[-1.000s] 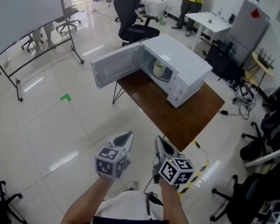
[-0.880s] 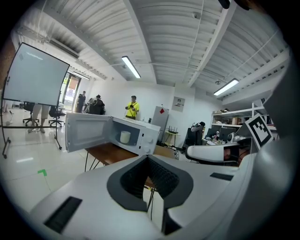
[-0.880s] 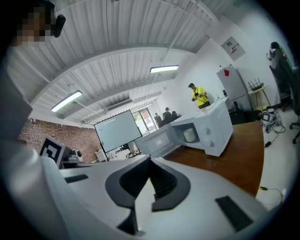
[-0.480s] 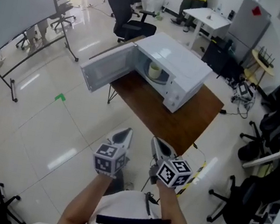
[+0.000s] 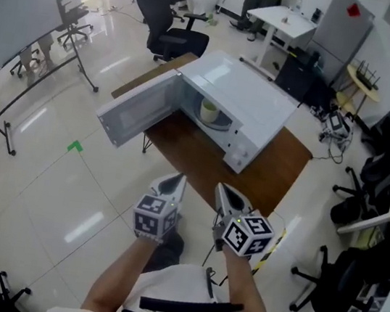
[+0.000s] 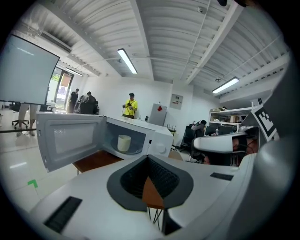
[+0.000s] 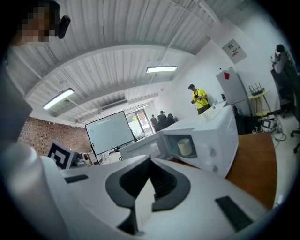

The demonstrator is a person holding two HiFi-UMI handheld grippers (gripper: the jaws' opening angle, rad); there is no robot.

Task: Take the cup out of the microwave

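Drawn nearer to one open microwave (image 5: 251,102); one cup (image 5: 209,110) inside; left gripper (image 5: 174,182) and right gripper (image 5: 224,192) before it, both closed, empty.

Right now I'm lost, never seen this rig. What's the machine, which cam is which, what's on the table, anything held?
There is no robot here. A person carries a handheld two-jaw gripper in each hand. The head view looks down from the person's head and shows the left gripper and the right gripper, each with a marker cube. The other two views ride on the grippers and look along their jaws. On the brown table stands a white microwave with its door swung open and a pale cup inside. Both grippers are shut, hold nothing, and are not yet at the microwave.
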